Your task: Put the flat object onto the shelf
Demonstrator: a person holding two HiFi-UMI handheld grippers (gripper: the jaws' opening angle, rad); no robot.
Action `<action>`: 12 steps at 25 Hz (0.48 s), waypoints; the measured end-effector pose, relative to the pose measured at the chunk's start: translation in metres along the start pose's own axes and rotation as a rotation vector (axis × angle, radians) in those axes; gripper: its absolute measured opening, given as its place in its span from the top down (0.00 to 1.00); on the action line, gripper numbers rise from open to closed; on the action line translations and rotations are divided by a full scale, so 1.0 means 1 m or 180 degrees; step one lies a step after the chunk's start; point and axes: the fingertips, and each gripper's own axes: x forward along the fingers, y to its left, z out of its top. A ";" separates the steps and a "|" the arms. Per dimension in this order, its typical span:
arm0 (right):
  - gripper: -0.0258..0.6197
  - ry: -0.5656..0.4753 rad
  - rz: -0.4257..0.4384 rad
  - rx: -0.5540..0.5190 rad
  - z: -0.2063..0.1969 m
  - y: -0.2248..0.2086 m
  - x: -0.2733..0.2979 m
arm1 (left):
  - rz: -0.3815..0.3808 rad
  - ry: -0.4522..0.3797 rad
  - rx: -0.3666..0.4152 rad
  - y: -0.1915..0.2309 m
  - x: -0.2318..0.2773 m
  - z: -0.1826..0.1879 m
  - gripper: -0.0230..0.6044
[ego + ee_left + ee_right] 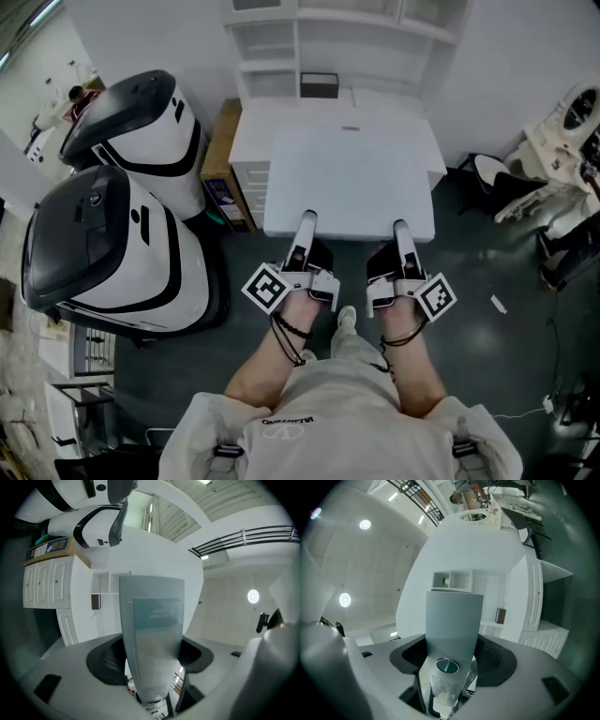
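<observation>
A large white flat board [352, 178] lies level in front of me, over a white cabinet top. My left gripper [306, 223] and my right gripper [401, 229] both sit at its near edge, each shut on the board, with the upper fingers lying on top. In the left gripper view the left gripper [151, 588] points at the white shelf unit [106, 585]; the right gripper [454, 598] faces the shelf unit [454, 580] too. The shelf unit [281, 47] stands behind the board against the wall. Both gripper views are rolled on their side.
A dark brown box [319, 85] stands on a low shelf level. Two big white-and-black machines [141, 122] [103, 253] fill the left side. A cardboard box [221, 150] and white drawers [249, 180] are beside the board. A chair [497, 183] stands at right.
</observation>
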 end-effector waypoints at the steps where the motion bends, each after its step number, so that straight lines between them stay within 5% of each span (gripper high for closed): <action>1: 0.49 0.0000 0.0002 -0.0001 0.003 -0.002 0.005 | 0.0000 -0.0001 0.0004 0.002 0.005 0.001 0.48; 12: 0.49 0.0102 0.0047 0.0142 0.038 -0.044 0.090 | 0.0043 -0.0083 0.0102 0.041 0.091 0.014 0.48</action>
